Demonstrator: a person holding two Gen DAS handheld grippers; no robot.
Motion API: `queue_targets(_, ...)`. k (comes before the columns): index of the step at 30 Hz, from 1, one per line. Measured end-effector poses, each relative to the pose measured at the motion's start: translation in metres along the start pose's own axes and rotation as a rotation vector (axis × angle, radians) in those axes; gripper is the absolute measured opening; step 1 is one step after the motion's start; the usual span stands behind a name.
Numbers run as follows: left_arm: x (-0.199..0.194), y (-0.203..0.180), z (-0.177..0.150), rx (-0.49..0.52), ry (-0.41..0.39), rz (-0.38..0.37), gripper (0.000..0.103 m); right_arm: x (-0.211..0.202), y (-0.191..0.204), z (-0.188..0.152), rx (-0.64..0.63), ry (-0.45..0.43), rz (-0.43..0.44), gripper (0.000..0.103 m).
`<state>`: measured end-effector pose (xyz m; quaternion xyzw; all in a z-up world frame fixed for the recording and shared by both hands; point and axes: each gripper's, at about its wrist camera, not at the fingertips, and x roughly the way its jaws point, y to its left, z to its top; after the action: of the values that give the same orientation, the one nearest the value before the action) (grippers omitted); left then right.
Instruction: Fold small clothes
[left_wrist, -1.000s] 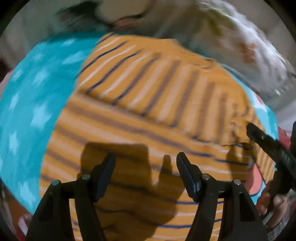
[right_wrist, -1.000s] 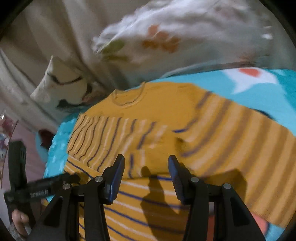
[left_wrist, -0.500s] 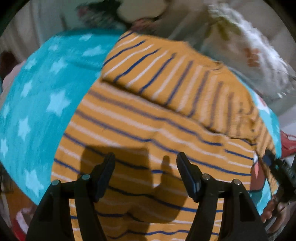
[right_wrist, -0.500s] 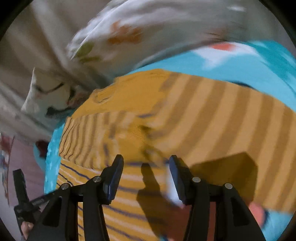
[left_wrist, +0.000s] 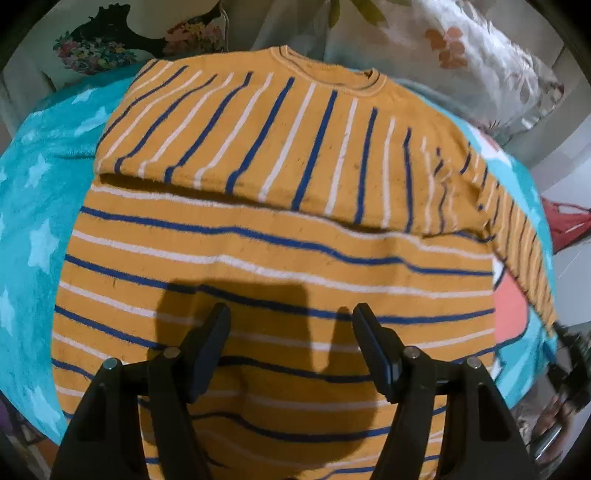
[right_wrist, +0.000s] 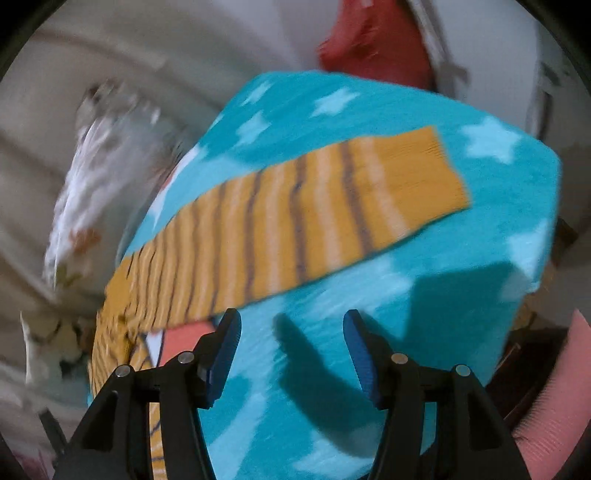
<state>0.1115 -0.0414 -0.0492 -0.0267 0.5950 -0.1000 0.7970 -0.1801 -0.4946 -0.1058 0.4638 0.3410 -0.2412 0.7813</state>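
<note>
teal blanket (left_wrist: 33, 206) bears sweater (left_wrist: 280, 236) under parted left gripper (left_wrist: 290, 347)

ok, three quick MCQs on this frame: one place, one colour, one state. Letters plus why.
1. The folded-in sleeve lies: A) across the sweater's chest B) beneath the blanket C) off the bed
2. Blanket colour: A) plain red B) teal with pale stars C) grey check
3. Right gripper: A) clamped on the cuff B) empty, jaws opening C) shut on the blanket

A: its stripes run crosswise over the body's.
B: stars show in both views.
B: only blanket shows between the fingers; the outstretched sleeve lies beyond them.
</note>
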Motion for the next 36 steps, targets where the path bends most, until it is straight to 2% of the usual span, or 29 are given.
queue_targets(4,0.009,0.004,-0.008,0.018,0.004,0.021,0.068,0.006,-0.021,0.025,0.122,-0.057,0.025,0.062)
queue_targets(9,0.016,-0.013,-0.017,0.111,-0.034,0.087,0.079,0.019,-0.036,0.058,0.228,-0.101,0.075,0.060)
queue_targets(12,0.017,-0.020,-0.019,0.134,-0.051,0.118,0.082,0.024,-0.028,0.068,0.213,-0.092,0.095,0.014)
queue_targets(16,0.016,-0.017,-0.018,0.126,-0.061,0.095,0.082,0.009,0.007,0.074,0.102,-0.100,0.112,0.013)
queue_targets(19,0.014,-0.015,-0.020,0.140,-0.069,0.091,0.082,0.000,0.055,0.068,-0.012,-0.084,0.172,0.012)
queue_targets(22,0.006,-0.009,-0.020,0.127,-0.055,0.039,0.082,0.002,0.121,0.047,-0.132,-0.016,0.282,0.012)
queue_targets(24,-0.008,0.005,-0.020,0.075,-0.064,-0.027,0.082,0.008,0.158,0.031,-0.197,0.032,0.332,0.012)
queue_targets(26,-0.021,0.019,-0.018,0.031,-0.085,-0.061,0.082,0.022,0.207,0.004,-0.286,0.107,0.387,0.012)
queue_targets(31,-0.056,0.083,-0.018,-0.104,-0.146,-0.065,0.082,0.062,0.312,-0.069,-0.452,0.249,0.464,0.012)
queue_targets(36,-0.072,0.159,-0.024,-0.222,-0.158,-0.003,0.082,0.119,0.389,-0.142,-0.543,0.384,0.487,0.012)
